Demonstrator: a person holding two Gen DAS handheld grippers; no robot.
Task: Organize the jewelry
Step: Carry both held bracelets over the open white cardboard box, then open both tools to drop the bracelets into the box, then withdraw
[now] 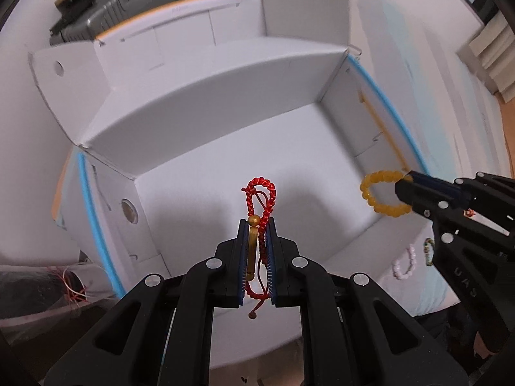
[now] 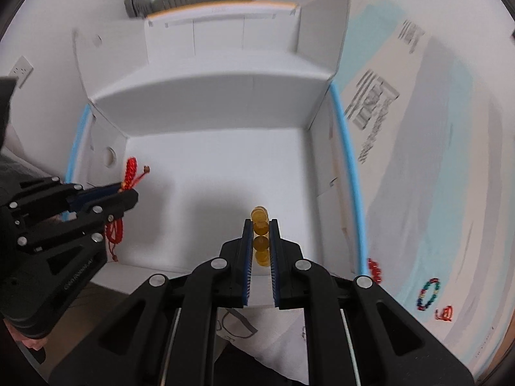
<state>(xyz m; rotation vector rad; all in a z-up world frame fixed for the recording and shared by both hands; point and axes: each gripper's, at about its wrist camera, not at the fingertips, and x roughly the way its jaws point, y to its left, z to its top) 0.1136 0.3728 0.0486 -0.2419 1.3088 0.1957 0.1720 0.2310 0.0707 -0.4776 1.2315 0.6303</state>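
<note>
My red braided cord bracelet with a gold bead (image 1: 261,204) sits pinched between the 2 pads of my left gripper (image 1: 257,225), which is nearly closed on it, with its loop poking out past the tips. My yellow round-bead bracelet (image 1: 383,193) is gripped the same way in my right gripper (image 2: 260,225). Both hang over the floor of the open white cardboard box (image 1: 225,103), not touching it. I think I should lower each one close to the floor, well apart, then open slowly so they do not tangle. More small bracelets (image 2: 428,293) lie outside the box on the pale blue and white surface (image 2: 418,193).
</note>
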